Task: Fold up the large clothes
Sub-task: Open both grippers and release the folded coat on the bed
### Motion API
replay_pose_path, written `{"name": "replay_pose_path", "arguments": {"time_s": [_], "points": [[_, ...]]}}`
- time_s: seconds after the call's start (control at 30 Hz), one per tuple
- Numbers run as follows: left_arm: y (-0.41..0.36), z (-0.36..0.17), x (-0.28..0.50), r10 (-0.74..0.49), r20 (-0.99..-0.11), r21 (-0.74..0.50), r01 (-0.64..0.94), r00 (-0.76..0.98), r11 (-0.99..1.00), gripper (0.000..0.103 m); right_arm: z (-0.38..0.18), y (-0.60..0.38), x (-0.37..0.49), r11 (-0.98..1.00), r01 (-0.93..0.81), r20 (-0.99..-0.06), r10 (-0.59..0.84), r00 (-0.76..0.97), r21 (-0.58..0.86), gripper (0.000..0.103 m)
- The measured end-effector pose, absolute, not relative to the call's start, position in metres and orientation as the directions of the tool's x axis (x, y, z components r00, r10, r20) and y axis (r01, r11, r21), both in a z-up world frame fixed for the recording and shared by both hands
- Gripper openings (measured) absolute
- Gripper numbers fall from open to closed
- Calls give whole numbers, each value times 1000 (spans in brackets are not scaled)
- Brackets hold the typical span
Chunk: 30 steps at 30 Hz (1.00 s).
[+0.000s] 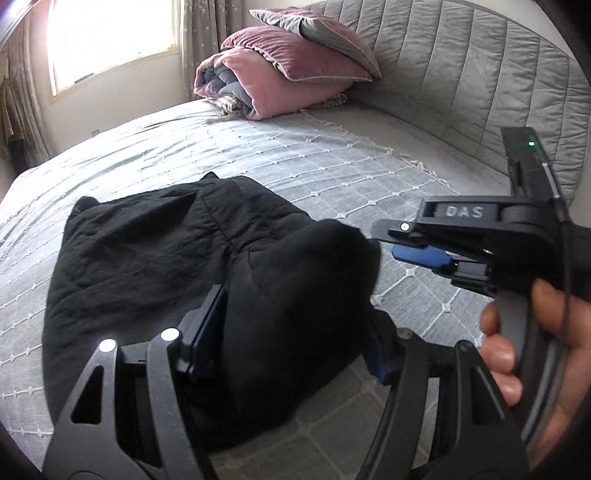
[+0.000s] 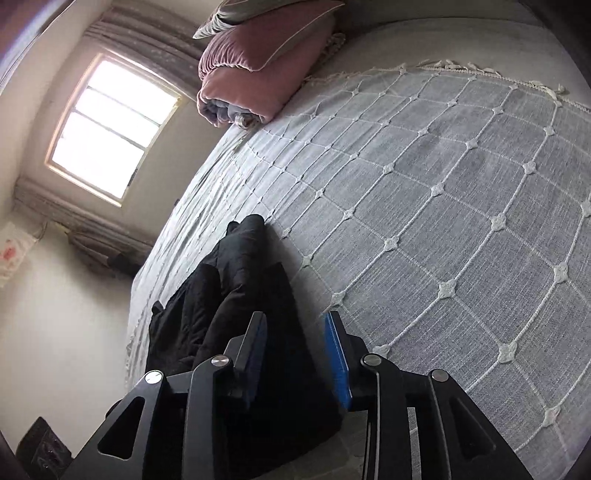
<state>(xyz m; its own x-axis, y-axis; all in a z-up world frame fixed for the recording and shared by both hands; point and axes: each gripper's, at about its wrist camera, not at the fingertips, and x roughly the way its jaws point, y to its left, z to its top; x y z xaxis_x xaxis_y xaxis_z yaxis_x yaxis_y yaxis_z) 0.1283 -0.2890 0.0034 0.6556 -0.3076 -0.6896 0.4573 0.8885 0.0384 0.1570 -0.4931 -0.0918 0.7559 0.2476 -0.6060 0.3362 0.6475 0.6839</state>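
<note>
Black linkage arms of the left gripper [image 1: 291, 332] fill the bottom of the left wrist view, its two blue-padded fingers spread wide on either side of a rounded hump of a black quilted garment [image 1: 166, 266]; the left pad sits against the fabric's edge, but whether the right one touches it cannot be told, and nothing looks pinched, so the jaws read as released. That garment lies bunched and partly folded on a grey bedspread [image 1: 295, 162] stitched with a white diamond grid and small knots, near the close edge of the bed. To the right in the same view, the right gripper [image 1: 413, 247] is seen side-on, held by a person's hand [image 1: 524, 347] whose fingers wrap its handle; its blue pads stand slightly apart, just beside the garment's right edge. From the right wrist view, the right gripper's fingers are parted with dark cloth lying beneath and between them, not squeezed. At the head of the bed, well apart from the garment, a folded pink quilt [image 1: 266, 85] lies against a grey padded headboard [image 1: 461, 66], with a pink pillow [image 1: 303, 51] and a grey pillow [image 1: 332, 29] stacked on it. A bright window [image 1: 110, 40] with patterned curtains [image 1: 201, 40] stands beyond.
</note>
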Motion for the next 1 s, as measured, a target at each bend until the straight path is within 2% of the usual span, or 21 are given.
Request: {"name": "replay_pose_path", "arguments": {"time_s": [0.07, 0.3, 0.6, 0.7, 0.77, 0.83, 0.93, 1.0], "points": [[-286, 11, 116, -305, -676, 51, 455, 671, 889, 67, -92, -495, 156, 644, 335, -600, 244, 762, 688, 40], [-255, 41, 105, -302, -628, 30, 411, 717, 911, 69, -78, -484, 154, 696, 291, -586, 228, 778, 657, 42], [-199, 46, 102, -177, -639, 85, 298, 748, 951, 69, -49, -421, 164, 827, 75, -558, 306, 772, 557, 51], [-180, 41, 109, -123, -656, 98, 245, 745, 965, 69, -49, -390, 172, 884, 8, -609, 315, 728, 467, 62], [-165, 35, 114, -81, -662, 110, 203, 745, 973, 70, -57, -371, 179, 947, 24, -689, 217, 692, 322, 65], [-144, 25, 121, -69, -669, 79, 164, 740, 983, 71, -68, -363, 185, 973, 37, -735, 147, 662, 228, 65], [-109, 1, 136, -106, -703, -42, 107, 704, 993, 71, -74, -371, 187, 960, 39, -730, 184, 659, 277, 65], [-92, -12, 146, -154, -718, -135, 81, 679, 988, 71, -76, -370, 187, 959, 11, -721, 207, 661, 284, 59]]}}
